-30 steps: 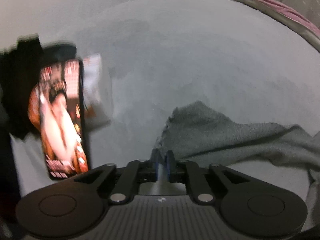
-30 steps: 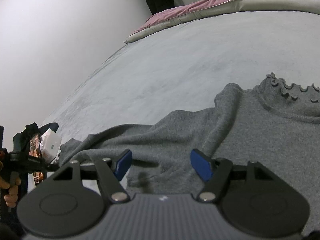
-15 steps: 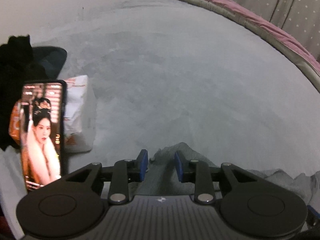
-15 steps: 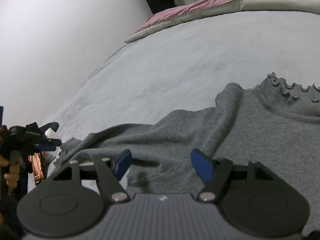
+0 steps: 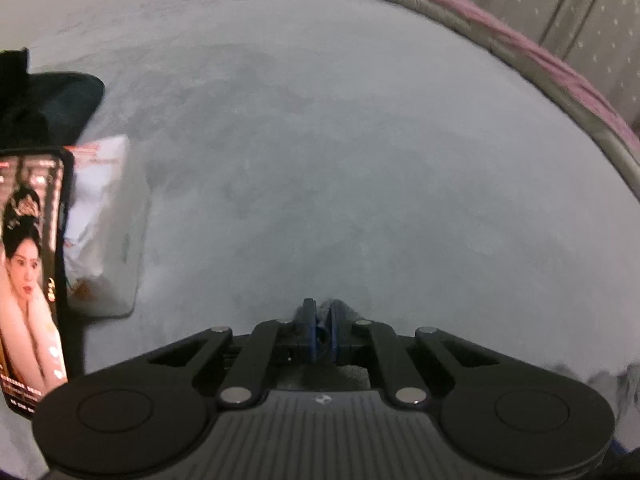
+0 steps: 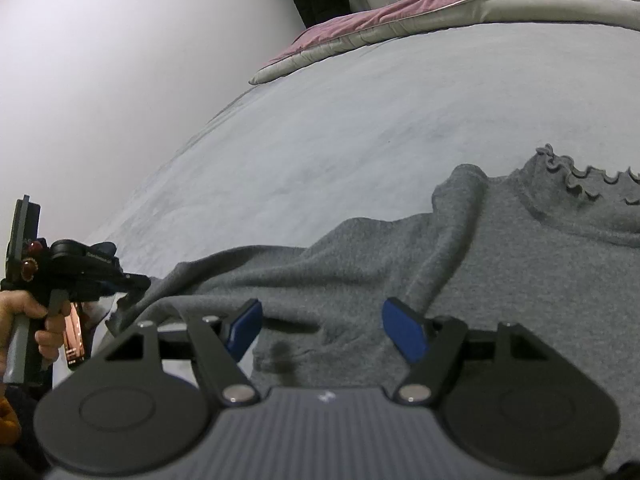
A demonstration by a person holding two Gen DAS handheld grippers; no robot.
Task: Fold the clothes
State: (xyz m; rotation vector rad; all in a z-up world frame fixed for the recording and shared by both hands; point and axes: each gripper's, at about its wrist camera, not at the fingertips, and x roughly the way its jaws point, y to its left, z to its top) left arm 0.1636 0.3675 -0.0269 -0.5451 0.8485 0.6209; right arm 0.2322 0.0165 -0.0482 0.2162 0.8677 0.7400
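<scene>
A grey knit sweater (image 6: 480,264) with a ruffled collar (image 6: 580,176) lies spread on the grey bed. Its left sleeve stretches toward the left edge. In the left wrist view my left gripper (image 5: 320,320) is shut on the grey sleeve cuff (image 5: 340,306), of which only a small tuft shows past the blue pads. The right wrist view shows that same left gripper (image 6: 128,284) held by a hand at the sleeve's end. My right gripper (image 6: 322,332) stands open low over the sweater's body, nothing between its blue pads (image 6: 404,336).
A lit phone (image 5: 32,280) stands at the left, with a white packet (image 5: 104,232) and dark cloth (image 5: 44,100) behind it. A pink and grey quilt (image 6: 440,12) lies along the far bed edge. White wall (image 6: 100,80) rises at the left.
My left gripper opened, moved onto the sleeve cuff and shut on it again. The right gripper has stayed where it was, open.
</scene>
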